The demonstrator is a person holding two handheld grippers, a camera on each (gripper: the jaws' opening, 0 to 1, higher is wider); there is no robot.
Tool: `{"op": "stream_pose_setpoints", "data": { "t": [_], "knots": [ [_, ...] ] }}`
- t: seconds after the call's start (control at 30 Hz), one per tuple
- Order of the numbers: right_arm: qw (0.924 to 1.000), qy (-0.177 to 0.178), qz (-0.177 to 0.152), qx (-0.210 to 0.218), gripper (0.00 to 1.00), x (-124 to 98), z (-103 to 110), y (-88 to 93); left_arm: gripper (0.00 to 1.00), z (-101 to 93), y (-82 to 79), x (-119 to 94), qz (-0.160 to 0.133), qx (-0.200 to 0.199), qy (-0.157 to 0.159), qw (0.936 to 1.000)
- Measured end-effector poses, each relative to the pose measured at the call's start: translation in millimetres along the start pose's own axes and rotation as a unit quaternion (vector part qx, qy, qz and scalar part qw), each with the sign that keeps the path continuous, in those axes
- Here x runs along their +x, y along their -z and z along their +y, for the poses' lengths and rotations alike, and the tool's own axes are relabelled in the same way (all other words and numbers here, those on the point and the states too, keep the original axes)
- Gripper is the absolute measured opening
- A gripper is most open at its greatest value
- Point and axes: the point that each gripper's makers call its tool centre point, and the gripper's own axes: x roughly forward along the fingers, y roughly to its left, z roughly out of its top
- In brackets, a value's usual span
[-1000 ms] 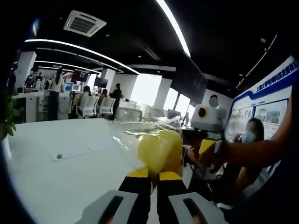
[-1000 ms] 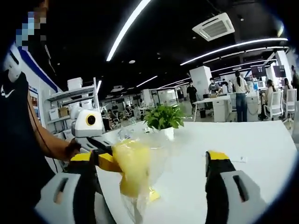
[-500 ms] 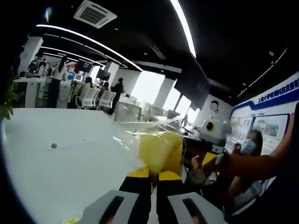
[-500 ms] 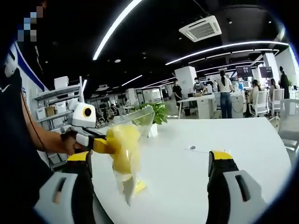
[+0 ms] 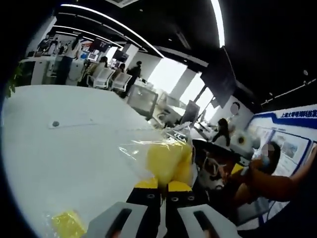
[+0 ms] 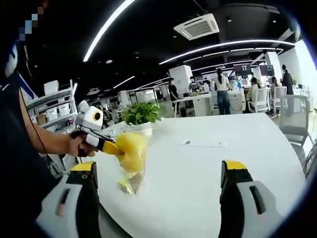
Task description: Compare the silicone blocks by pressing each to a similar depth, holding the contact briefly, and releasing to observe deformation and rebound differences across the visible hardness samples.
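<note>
left gripper (image 5: 159,184): pinching bagged yellow block (image 5: 166,159), now lowered closer to white table (image 5: 74,148)
right gripper (image 6: 157,173): jaws wide, empty
second block (image 5: 65,222): newly in view on table; pressing not begun

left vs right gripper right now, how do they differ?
The left gripper has its jaws shut on the yellow block in a clear bag, held above the white table. The right gripper stands wide open, holding nothing. Both have yellow-tipped black jaws.
</note>
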Motion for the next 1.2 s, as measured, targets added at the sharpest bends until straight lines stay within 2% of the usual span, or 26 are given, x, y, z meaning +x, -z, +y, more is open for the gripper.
{"op": "stream_pose_setpoints", "data": {
  "t": [0.1, 0.43, 0.5, 0.53, 0.6, 0.8, 0.93, 1.2],
  "knots": [
    [0.9999, 0.012, 0.001, 0.008, 0.97, -9.5, -5.5, 10.0, 0.0, 8.8, 12.7, 8.8, 0.016, -0.043, 0.004, 0.9989],
    [0.9987, 0.043, 0.007, 0.027, 0.97, -29.9, -19.4, 33.3, 0.0, 30.5, 39.0, 32.5, 0.055, -0.107, 0.018, 0.9926],
    [0.9984, 0.051, 0.015, 0.017, 0.97, -35.0, -22.3, 39.8, 0.0, 34.2, 46.1, 38.0, 0.066, -0.106, 0.016, 0.992],
    [0.9976, 0.061, 0.034, -0.002, 0.97, -38.8, -26.0, 47.5, 0.0, 35.8, 49.3, 39.9, 0.071, -0.108, 0.017, 0.9914],
    [0.9965, 0.063, 0.05, -0.02, 0.97, -41.7, -26.6, 55.4, 0.0, 39.9, 56.4, 44.2, 0.081, -0.117, 0.021, 0.9896],
    [0.9933, 0.067, 0.084, -0.044, 0.97, -45.9, -25.8, 76.8, 0.0, 56.2, 75.8, 52.6, 0.104, -0.136, 0.025, 0.9849],
    [0.9934, 0.068, 0.078, -0.049, 0.97, -46.3, -23.9, 81.8, 0.0, 64.9, 86.5, 55.8, 0.122, -0.136, 0.025, 0.9829],
    [0.9933, 0.075, 0.074, -0.05, 0.97, -39.5, -24.4, 91.5, 0.0, 92.6, 98.5, 66.2, 0.146, -0.161, 0.018, 0.976]
  ]
}}
